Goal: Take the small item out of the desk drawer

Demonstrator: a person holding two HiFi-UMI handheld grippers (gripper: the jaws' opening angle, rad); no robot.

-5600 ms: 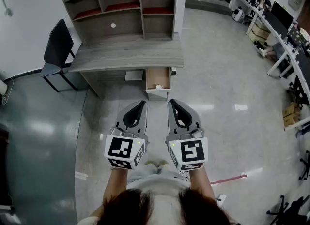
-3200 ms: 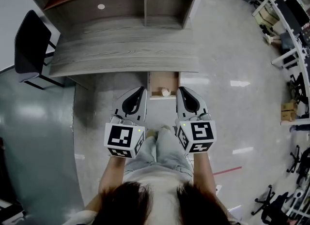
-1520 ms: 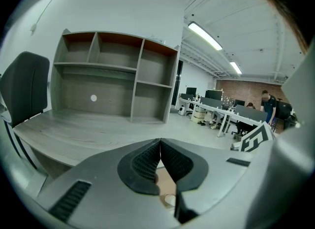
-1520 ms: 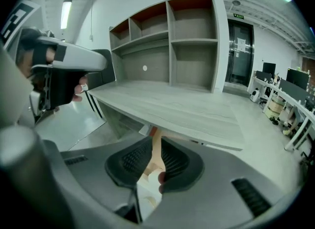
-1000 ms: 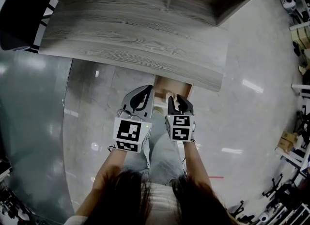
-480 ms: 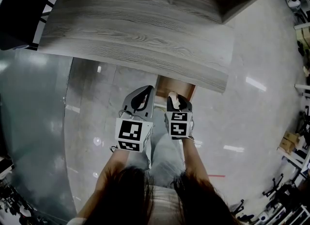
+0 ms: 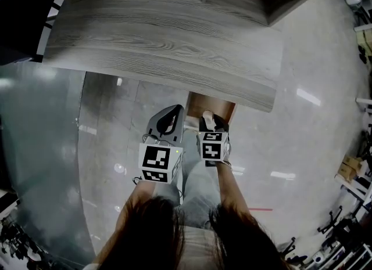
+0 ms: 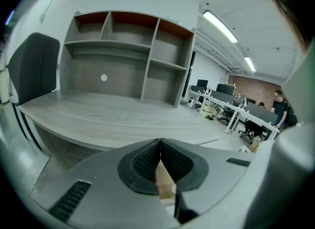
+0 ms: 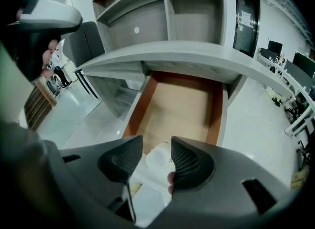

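The wooden drawer stands pulled out from under the grey desk. A small white item lies at the drawer's front end. My right gripper hangs just over it, its jaws opening with the item in the gap between them; the pads do not press on it. In the head view the right gripper points down into the drawer, with the white item showing at its tip. My left gripper hovers left of the drawer, shut on nothing, and in its own view the left gripper has its pads together.
A black chair stands at the desk's left end. A shelf unit sits on the desktop's back. Office desks with monitors and a person stand far right. The person's legs are directly below the grippers on the glossy floor.
The person has walked up to the desk. Over the last second the right gripper tipped further down into the drawer front and its jaws spread wider. The left gripper barely moved.
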